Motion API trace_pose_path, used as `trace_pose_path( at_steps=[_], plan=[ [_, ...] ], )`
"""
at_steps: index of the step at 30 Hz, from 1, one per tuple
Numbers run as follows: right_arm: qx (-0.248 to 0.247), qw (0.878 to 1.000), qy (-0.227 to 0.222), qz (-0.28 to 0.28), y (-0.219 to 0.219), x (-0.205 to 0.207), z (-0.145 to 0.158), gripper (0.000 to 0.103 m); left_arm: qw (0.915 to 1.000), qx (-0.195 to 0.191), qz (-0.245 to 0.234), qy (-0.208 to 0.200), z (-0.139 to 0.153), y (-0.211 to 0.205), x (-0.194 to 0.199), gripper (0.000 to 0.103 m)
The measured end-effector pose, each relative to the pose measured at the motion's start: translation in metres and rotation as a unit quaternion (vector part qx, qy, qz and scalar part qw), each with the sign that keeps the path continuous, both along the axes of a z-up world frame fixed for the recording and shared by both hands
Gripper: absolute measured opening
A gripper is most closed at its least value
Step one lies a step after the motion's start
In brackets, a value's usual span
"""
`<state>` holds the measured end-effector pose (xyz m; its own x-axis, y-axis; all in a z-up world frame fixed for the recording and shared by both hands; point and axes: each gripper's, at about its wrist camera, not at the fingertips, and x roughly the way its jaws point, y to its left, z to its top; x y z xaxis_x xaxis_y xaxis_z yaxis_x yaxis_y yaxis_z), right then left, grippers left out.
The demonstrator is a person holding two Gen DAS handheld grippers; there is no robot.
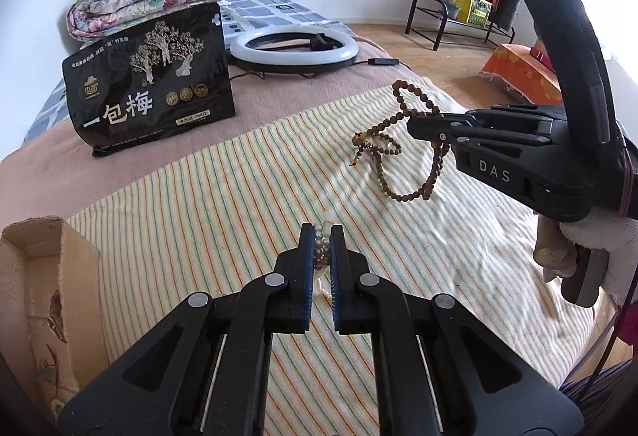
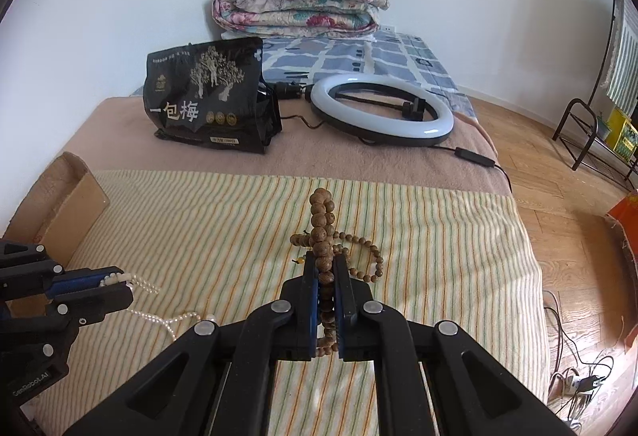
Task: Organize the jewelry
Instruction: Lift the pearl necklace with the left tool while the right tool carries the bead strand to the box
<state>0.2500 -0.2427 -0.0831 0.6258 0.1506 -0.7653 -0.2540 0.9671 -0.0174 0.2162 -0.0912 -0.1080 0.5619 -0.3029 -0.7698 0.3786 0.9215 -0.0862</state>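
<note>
While both claws are raised over the bed, here is how it stands:

Left claw (image 1: 323,232): clamped tight on a pearl necklace (image 2: 151,286), pale beads squeezed between the blue pads (a few poke out past the tips).
Pearl necklace: one end in the left claw, the rest trailing down onto the striped cloth (image 2: 239,220) in a loose white strand.
Right claw (image 2: 327,262): closed on a wooden bead strand (image 2: 323,220), brown beads pinched between the pads, one loop standing up above the tips.
Wooden bead strand: partly lifted, the remainder draped and coiled on the striped cloth just beyond the right claw, with a small yellow bead at its knot.
Gloved hand (image 1: 598,236): wrapped round the right claw's handle, at the right edge of the left wrist view.
Cardboard box (image 1: 36,276): open, at the left edge of the striped cloth.
Black snack bag (image 1: 149,85): upright on the pink blanket (image 2: 359,161) farther back.
Ring light (image 1: 294,46): lying flat beside the bag.
Folded quilt (image 2: 299,3): floral, against the wall.
</note>
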Motion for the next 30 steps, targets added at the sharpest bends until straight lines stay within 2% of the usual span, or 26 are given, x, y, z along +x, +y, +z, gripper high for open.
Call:
trace_pose_path(
  at_steps=[15,30],
  plan=[
    [0.019,0.998,-0.065,0.015,0.017,-0.063,0.068,0.003,0.9966,-0.041,0.017,-0.07,0.071,0.025,-0.054,0.005],
    [0.038,0.991,-0.116,0.046,0.051,-0.103,0.132,0.004,0.9928,-0.047,0.036,-0.104,0.104,0.065,-0.095,0.005]
  ],
)
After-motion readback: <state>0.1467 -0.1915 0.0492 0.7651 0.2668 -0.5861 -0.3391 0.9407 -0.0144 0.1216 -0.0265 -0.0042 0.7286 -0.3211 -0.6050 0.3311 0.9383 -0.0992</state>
